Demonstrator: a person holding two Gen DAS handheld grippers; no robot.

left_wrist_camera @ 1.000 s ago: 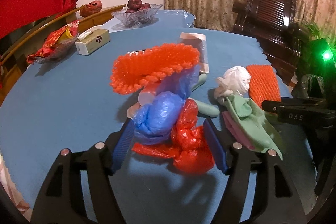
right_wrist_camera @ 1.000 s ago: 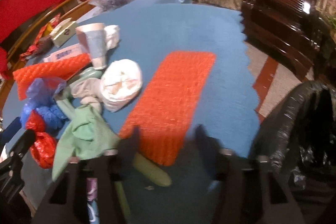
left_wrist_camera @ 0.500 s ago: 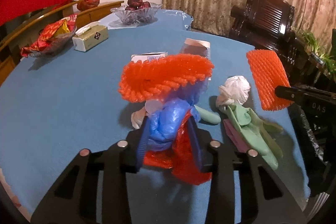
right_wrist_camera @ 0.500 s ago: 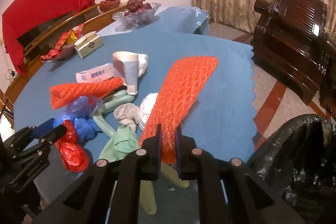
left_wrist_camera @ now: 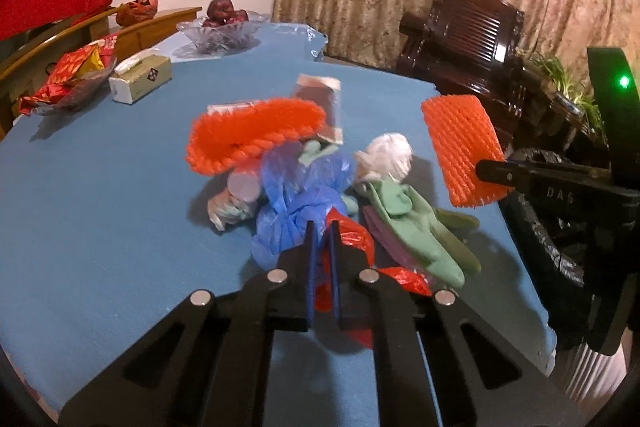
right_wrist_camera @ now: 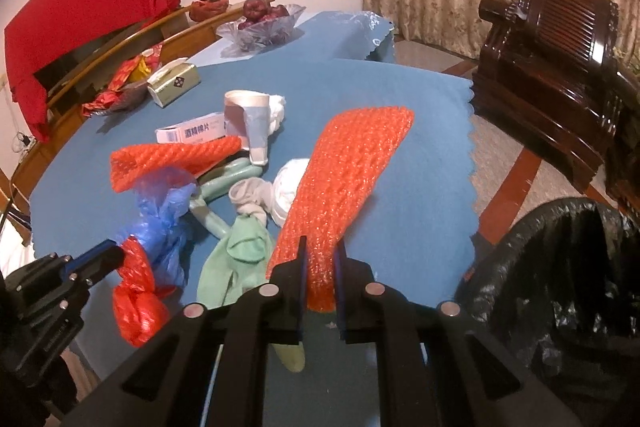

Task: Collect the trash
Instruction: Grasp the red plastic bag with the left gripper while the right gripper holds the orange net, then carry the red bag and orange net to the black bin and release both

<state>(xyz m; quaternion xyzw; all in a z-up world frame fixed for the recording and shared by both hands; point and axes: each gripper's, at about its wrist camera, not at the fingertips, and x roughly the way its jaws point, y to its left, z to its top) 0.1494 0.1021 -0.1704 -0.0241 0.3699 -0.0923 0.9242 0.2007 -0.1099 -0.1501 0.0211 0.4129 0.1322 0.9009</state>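
Right gripper (right_wrist_camera: 320,267) pinching orange foam net (right_wrist_camera: 352,171) at its near end, long axis toward 1 o'clock, off the table (right_wrist_camera: 420,99). Black trash bag (right_wrist_camera: 568,267) open at 3 o'clock, nearest this hand. Left gripper (left_wrist_camera: 323,259) closing on red plastic bag (left_wrist_camera: 352,239).

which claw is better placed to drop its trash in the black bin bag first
Right. The right claw is shut on the orange foam net, lifted beside the open black bin bag. The left claw, closing on the red plastic bag, sits farther away.
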